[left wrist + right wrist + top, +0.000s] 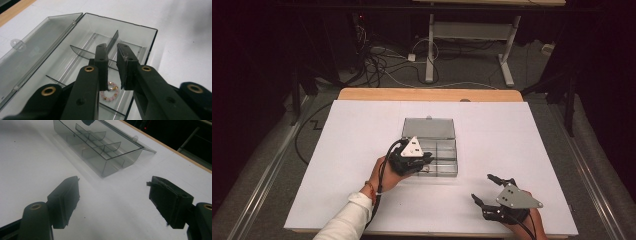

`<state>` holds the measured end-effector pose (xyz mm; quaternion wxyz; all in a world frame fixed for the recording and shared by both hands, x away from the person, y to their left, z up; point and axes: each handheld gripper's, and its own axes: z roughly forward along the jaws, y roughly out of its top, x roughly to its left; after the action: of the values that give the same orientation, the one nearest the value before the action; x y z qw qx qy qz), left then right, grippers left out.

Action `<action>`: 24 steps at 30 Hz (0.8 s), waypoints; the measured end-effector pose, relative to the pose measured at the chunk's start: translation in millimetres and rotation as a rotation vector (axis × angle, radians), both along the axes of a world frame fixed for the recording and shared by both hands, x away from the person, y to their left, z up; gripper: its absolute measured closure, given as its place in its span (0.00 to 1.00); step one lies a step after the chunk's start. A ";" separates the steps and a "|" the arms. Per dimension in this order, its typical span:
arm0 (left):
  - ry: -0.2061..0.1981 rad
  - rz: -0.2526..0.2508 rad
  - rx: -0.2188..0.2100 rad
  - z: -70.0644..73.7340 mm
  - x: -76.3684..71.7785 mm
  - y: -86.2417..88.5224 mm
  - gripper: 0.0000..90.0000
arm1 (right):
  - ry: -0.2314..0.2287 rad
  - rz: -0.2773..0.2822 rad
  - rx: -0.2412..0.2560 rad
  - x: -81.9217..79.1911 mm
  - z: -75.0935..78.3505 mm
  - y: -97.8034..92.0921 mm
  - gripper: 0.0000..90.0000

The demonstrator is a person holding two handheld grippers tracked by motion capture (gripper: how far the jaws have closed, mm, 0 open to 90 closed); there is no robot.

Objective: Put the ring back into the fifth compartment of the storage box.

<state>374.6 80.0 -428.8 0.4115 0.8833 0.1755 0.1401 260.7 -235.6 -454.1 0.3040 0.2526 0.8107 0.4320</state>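
A clear smoky plastic organizer box (447, 172) with dividers lies open mid-table, its lid (428, 128) folded flat behind it. My left gripper (424, 159) hangs over the box's front left part. In the left gripper view its jaws (111, 47) stand a narrow gap apart with nothing between them. Below them a small bracelet of pink and gold beads (109, 94) lies in a compartment of the box (125, 22). My right gripper (482, 187) rests wide open near the table's front right, empty, facing the box (117, 160) from a distance (113, 181).
White sheet (522, 130) covers the table; a wooden edge (427, 94) shows at the back. Beyond it are cables and a desk frame (432, 45) on the floor. The lid's small clasp tab (17, 43) sticks out at the far side.
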 end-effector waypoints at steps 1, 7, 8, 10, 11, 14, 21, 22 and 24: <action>-0.011 0.005 0.001 1.2 -1.3 -0.1 0.78 | 0.001 0.000 0.000 0.1 0.0 -0.1 0.28; -0.055 -0.007 -0.001 6.4 -9.5 -0.9 0.62 | 0.005 -0.001 -0.001 0.5 -0.6 0.4 0.28; -0.062 -0.006 -0.002 6.8 -11.1 -1.6 0.59 | 0.005 0.000 0.000 0.5 -0.6 0.6 0.28; -0.076 -0.004 -0.008 8.2 -13.4 -1.9 0.53 | 0.003 0.002 0.001 0.4 -0.4 1.1 0.28; -0.089 0.007 -0.008 8.9 -14.3 -2.2 0.48 | 0.004 0.002 0.001 0.4 -0.3 1.3 0.28; -0.109 0.024 -0.013 10.6 -16.4 -1.8 0.39 | 0.005 0.003 0.000 0.2 -0.6 1.9 0.28; -0.138 0.027 -0.013 15.2 -20.1 4.1 0.26 | 0.009 0.002 0.000 0.4 -1.3 1.9 0.28; -0.139 0.028 -0.021 15.5 -20.7 4.8 0.26 | 0.009 0.002 0.000 0.5 -1.4 1.9 0.28; -0.151 0.025 -0.029 16.6 -21.4 5.9 0.26 | 0.010 0.002 0.000 0.6 -1.3 1.8 0.28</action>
<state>353.2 85.8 -412.2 0.4344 0.8620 0.1568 0.2092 261.3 -233.8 -455.4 0.2997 0.2542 0.8122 0.4311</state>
